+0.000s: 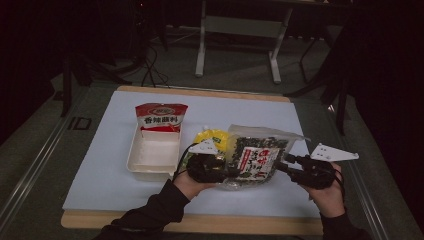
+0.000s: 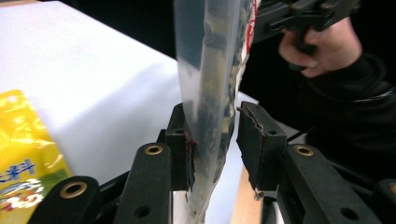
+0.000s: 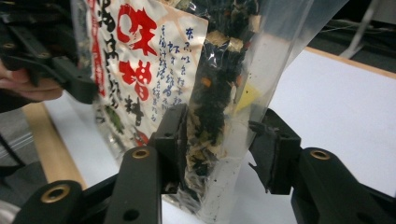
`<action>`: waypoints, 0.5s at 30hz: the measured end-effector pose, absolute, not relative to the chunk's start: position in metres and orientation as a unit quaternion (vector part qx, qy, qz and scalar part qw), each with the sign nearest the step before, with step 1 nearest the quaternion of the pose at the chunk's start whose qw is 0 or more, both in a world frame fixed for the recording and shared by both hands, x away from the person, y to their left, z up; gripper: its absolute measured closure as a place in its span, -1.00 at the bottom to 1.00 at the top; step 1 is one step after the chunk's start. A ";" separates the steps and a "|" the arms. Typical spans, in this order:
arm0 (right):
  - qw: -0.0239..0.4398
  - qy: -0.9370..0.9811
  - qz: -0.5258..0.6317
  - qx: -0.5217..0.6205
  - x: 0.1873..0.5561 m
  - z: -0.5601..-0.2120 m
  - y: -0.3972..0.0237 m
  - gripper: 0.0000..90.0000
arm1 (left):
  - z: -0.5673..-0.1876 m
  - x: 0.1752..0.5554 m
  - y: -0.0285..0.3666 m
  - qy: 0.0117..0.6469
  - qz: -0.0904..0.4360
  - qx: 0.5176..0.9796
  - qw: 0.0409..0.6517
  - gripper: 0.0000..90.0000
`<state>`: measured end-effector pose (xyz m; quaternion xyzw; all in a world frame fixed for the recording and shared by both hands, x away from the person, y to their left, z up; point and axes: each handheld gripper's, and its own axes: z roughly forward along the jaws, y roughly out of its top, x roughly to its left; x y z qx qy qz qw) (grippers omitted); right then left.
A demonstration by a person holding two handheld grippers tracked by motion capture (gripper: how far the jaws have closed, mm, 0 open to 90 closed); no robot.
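A clear bag of dark dried seaweed mix (image 1: 257, 155) with a red-lettered white label hangs above the white board, between my two grippers. My left gripper (image 1: 227, 170) is at its left edge. In the left gripper view the bag (image 2: 210, 70) stands edge-on between the jaws of the left gripper (image 2: 212, 112): one pad touches the film, the other stands a little off, so it is open. My right gripper (image 1: 280, 166) is at the bag's right edge. In the right gripper view the right gripper (image 3: 219, 116) has both pads against the bag (image 3: 140, 70), shut on it.
A white tray (image 1: 150, 162) lies left of the left hand, with a red-and-white packet (image 1: 161, 118) propped at its far end. A yellow packet (image 1: 212, 137) lies behind the left gripper. The white board (image 1: 110, 170) rests on a wooden table; a stand's legs (image 1: 200, 55) rise beyond it.
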<state>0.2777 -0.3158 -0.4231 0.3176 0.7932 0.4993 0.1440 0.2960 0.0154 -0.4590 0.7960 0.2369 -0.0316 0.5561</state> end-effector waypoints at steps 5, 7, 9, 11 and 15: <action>0.144 0.800 0.494 0.309 0.277 -0.425 -0.312 0.32 | -0.461 0.296 0.013 0.234 -0.026 0.803 0.547 0.41; 0.132 0.805 0.495 0.299 0.277 -0.425 -0.310 0.37 | -0.461 0.296 0.011 0.226 -0.038 0.801 0.554 0.50; 0.140 0.812 0.485 0.293 0.275 -0.427 -0.303 0.32 | -0.460 0.294 0.008 0.212 -0.032 0.809 0.547 0.55; 0.142 0.815 0.476 0.298 0.278 -0.429 -0.302 0.28 | -0.460 0.293 0.007 0.204 -0.039 0.812 0.546 0.67; 0.130 0.815 0.479 0.298 0.278 -0.431 -0.304 0.26 | -0.460 0.292 0.008 0.199 -0.041 0.813 0.546 0.70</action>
